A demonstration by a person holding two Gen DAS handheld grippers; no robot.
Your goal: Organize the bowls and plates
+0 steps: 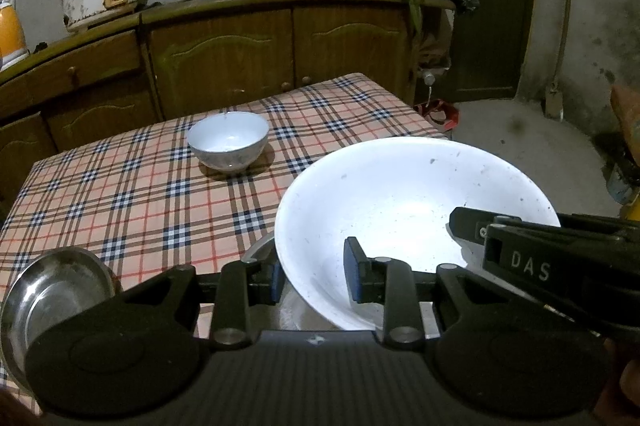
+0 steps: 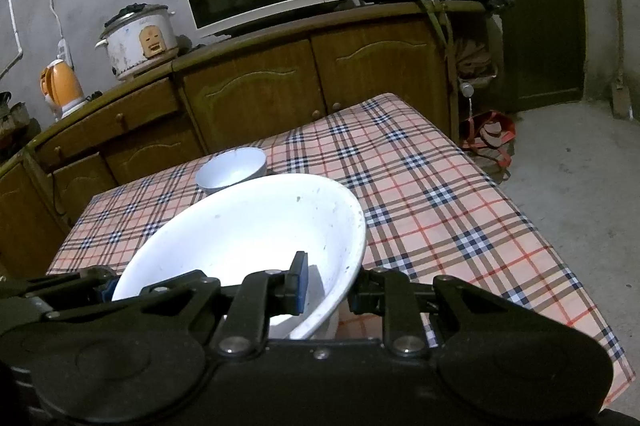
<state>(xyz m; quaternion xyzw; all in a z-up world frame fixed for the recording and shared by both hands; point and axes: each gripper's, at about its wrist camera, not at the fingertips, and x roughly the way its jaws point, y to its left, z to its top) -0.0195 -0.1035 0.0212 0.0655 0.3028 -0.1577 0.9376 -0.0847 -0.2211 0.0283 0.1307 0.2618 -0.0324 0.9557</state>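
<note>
Two grippers are clamped on the same large white bowl (image 1: pixel 400 202): your left gripper (image 1: pixel 314 280) pinches its near-left rim, one finger inside the bowl and one outside, while your right gripper (image 2: pixel 326 284) grips the opposite rim the same way. You hold the bowl tilted above the near part of the checked tablecloth (image 2: pixel 432 194), its mouth facing up and toward you; being round, it has no long axis. Farther back on the cloth, a small white bowl (image 1: pixel 228 142) sits upright, well apart. At your near left, a steel bowl (image 1: pixel 56 290) rests on the cloth.
</note>
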